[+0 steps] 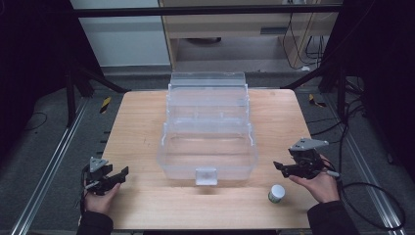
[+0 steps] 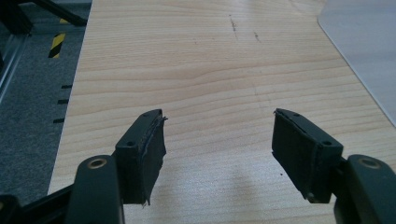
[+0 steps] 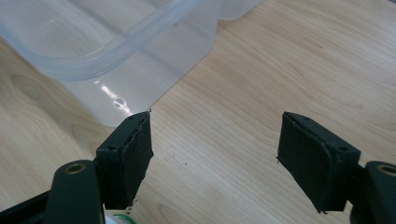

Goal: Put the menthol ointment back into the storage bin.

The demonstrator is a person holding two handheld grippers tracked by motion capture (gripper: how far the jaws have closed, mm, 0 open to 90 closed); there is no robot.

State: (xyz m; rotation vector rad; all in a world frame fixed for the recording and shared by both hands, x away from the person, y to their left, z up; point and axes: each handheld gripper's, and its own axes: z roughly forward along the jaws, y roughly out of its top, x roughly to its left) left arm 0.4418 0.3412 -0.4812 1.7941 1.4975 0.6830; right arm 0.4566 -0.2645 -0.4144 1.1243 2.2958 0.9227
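Note:
A clear plastic storage box (image 1: 208, 149) stands open in the middle of the wooden table (image 1: 142, 127), its lid tipped up behind it and a latch at its front. A small white jar with a green label (image 1: 276, 193) stands on the table to the right of the box front. My right gripper (image 1: 280, 166) hovers just above and right of the jar, held in a hand, jaws wide apart with nothing between them; the box wall (image 3: 140, 79) lies ahead of it. My left gripper (image 1: 122, 174) rests low at the table's left front, open over bare wood (image 2: 215, 116).
The box corner (image 2: 369, 46) shows at the far right of the left gripper view. Dark floor with rails and striped tape markers (image 1: 105, 104) surrounds the table. Cables (image 1: 372, 196) trail off the right side. A cabinet stands behind the table.

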